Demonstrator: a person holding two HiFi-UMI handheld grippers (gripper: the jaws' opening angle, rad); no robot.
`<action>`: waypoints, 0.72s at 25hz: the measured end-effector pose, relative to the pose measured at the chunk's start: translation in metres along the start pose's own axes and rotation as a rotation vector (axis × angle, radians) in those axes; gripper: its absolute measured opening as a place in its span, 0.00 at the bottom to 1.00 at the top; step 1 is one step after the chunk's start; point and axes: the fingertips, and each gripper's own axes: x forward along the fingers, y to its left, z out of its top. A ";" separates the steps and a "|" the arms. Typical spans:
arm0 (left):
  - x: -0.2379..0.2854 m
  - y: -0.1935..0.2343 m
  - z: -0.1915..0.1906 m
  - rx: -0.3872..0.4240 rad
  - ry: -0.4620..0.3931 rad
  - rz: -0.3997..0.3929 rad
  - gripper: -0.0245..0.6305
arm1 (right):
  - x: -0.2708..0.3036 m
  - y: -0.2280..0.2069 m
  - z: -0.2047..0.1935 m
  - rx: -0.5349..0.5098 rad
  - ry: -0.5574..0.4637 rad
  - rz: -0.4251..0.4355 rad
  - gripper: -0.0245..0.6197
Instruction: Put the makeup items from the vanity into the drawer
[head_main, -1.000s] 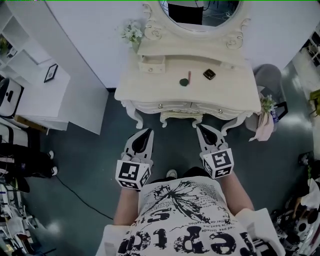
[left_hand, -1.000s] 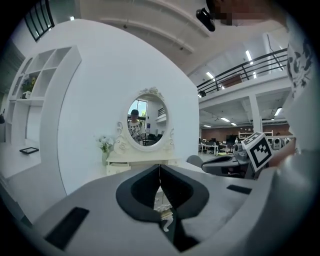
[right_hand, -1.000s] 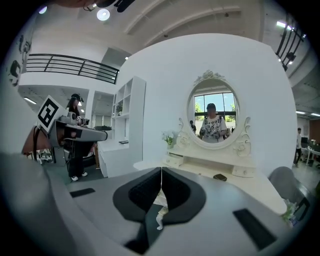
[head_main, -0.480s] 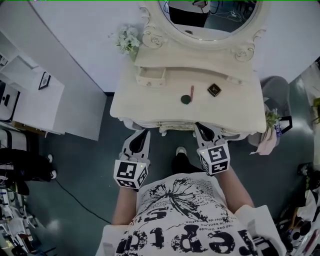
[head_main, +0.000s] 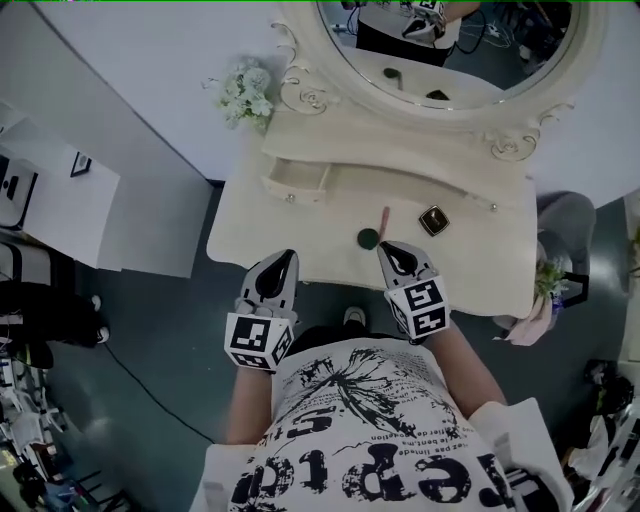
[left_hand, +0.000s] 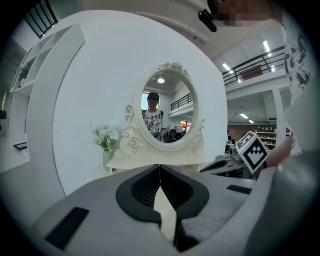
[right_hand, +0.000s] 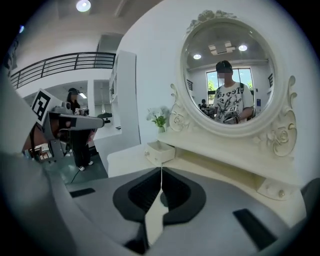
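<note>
On the cream vanity (head_main: 270, 235) lie a dark green round item (head_main: 368, 238), a thin pink stick (head_main: 384, 218) and a dark square compact (head_main: 433, 220). A small drawer (head_main: 295, 180) stands pulled out at the left of the upper tier; it also shows in the right gripper view as the drawer (right_hand: 160, 151). My right gripper (head_main: 386, 250) is shut and empty, its tip just right of the round item. My left gripper (head_main: 282, 258) is shut and empty at the vanity's front edge. In each gripper view the jaws of the left gripper (left_hand: 160, 170) and the right gripper (right_hand: 161, 172) meet.
An oval mirror (head_main: 450, 50) rises behind the tabletop, with a vase of white flowers (head_main: 243, 90) at the back left. A white shelf unit (head_main: 60, 200) stands to the left. A grey stool with a bag (head_main: 545, 290) sits at the right. A cable (head_main: 150, 390) runs over the floor.
The person has stepped up to the vanity. Both grippers moved forward, from above the floor to the table's front edge, the right one reaching over the top near the round item. Both stayed shut.
</note>
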 end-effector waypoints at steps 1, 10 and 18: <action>0.009 0.001 -0.001 -0.003 0.006 -0.004 0.07 | 0.008 -0.007 -0.003 0.008 0.020 0.001 0.07; 0.071 0.029 -0.012 -0.004 0.080 -0.080 0.07 | 0.067 -0.030 -0.049 0.079 0.240 0.004 0.07; 0.107 0.059 -0.024 0.002 0.156 -0.186 0.07 | 0.100 -0.040 -0.082 0.163 0.399 -0.067 0.17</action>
